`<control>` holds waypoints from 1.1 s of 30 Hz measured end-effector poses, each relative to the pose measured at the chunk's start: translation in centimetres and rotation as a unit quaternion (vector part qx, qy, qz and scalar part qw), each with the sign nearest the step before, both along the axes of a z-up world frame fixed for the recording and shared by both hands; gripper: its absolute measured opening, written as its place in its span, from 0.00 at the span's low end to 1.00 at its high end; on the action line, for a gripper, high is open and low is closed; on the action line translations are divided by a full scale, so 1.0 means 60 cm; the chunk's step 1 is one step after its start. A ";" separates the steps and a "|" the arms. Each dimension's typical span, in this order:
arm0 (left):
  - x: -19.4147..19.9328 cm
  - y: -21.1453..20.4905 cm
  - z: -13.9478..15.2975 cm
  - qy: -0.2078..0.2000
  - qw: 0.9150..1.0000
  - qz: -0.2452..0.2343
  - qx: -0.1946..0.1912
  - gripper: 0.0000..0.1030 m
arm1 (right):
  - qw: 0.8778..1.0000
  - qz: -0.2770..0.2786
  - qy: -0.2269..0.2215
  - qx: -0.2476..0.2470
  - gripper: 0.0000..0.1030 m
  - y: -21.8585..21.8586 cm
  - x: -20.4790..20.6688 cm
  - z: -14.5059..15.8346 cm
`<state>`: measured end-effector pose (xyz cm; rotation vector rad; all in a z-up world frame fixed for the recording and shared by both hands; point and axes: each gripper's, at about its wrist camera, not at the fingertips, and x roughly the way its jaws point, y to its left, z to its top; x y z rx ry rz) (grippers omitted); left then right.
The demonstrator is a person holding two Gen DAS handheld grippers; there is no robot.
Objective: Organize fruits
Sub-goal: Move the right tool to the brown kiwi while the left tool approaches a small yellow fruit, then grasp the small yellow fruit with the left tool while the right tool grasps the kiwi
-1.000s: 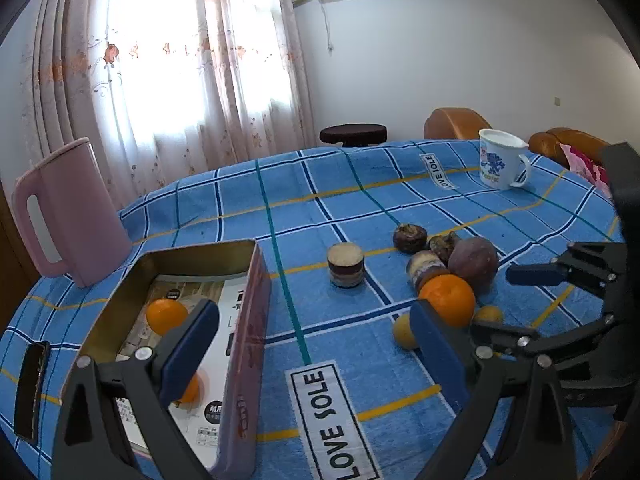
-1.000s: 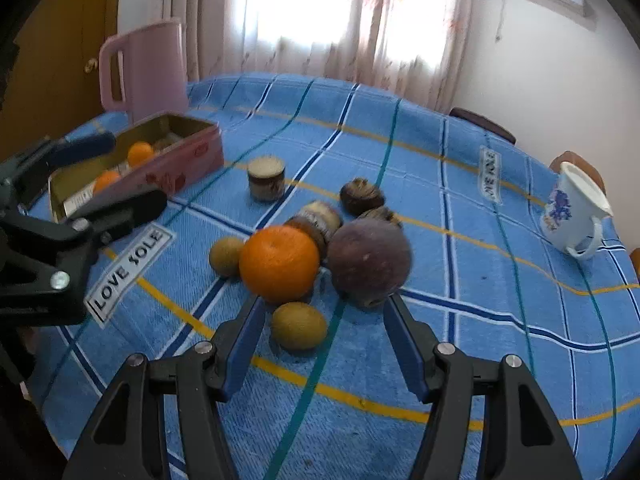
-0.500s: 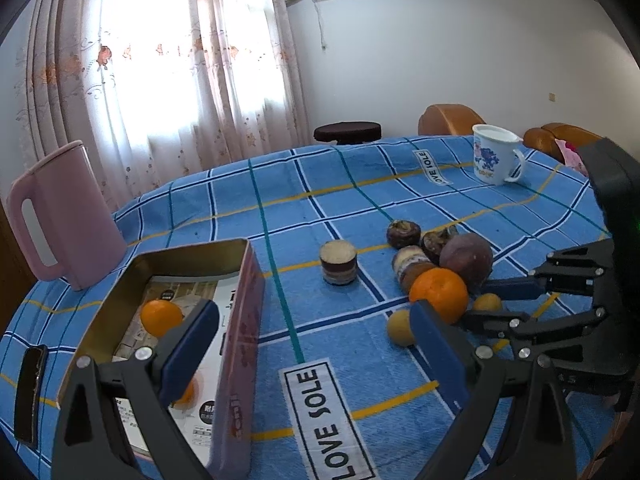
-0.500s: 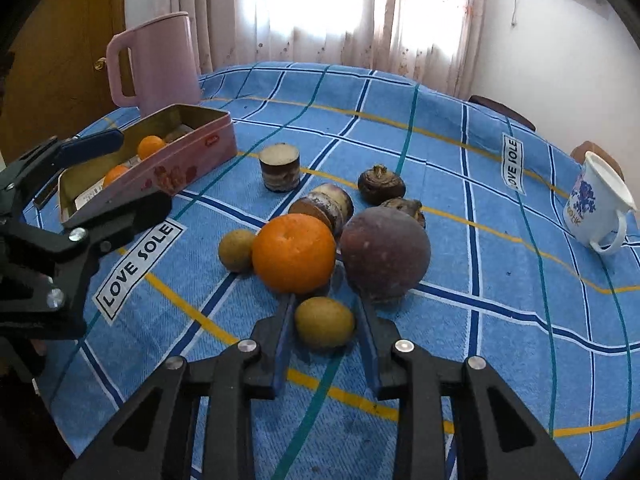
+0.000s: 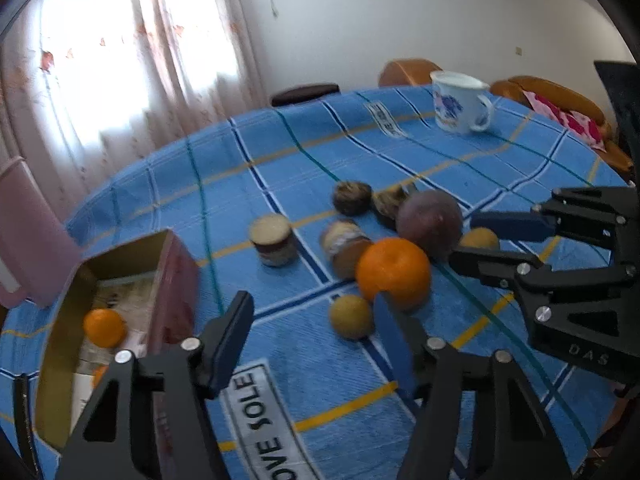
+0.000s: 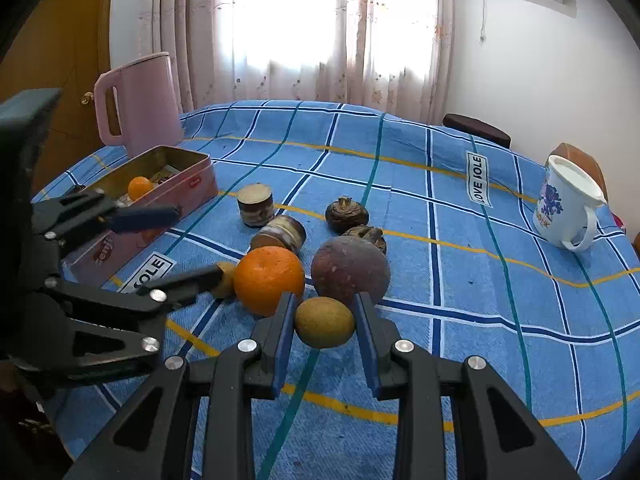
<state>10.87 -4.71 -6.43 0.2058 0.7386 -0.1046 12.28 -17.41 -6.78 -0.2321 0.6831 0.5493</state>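
Between the right gripper's (image 6: 324,328) blue pads sits a small yellow-green fruit (image 6: 325,322), both pads pressed on its sides, so that gripper is clamped on it. Directly ahead of its fingertips: big orange (image 6: 269,280) just off the left pad, dark purple fruit (image 6: 350,272) just off the right pad, both touching or nearly touching the held fruit. Further ahead, 2 brown cut cylinders and 2 dark knobbly bulbs.

Left gripper (image 5: 314,332): jaws have just been closing, now about half spread, nothing between the pads. Its right pad tip sits just beside a second yellow-green fruit (image 5: 351,317) and in front of the orange; contact unclear, left view is blurred. To its left, the open pink tin (image 6: 172,184) with 2 small oranges (image 5: 105,327) inside. Pink jug (image 6: 140,104) beyond the tin.

All on a blue checked tablecloth (image 6: 460,288). White mug (image 6: 566,204) far to the right gripper's right.
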 end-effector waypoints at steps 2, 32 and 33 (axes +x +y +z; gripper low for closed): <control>0.008 -0.003 -0.006 0.016 1.000 -0.006 -0.001 0.61 | 1.000 0.000 0.003 0.003 0.31 -0.001 0.003 -0.001; 0.028 0.012 -0.025 0.076 0.993 -0.030 -0.083 0.26 | 1.000 0.006 -0.006 0.008 0.31 -0.002 -0.002 -0.001; 0.027 0.012 -0.025 0.075 0.993 -0.029 -0.082 0.26 | 1.000 0.006 -0.011 0.012 0.31 -0.004 -0.004 0.001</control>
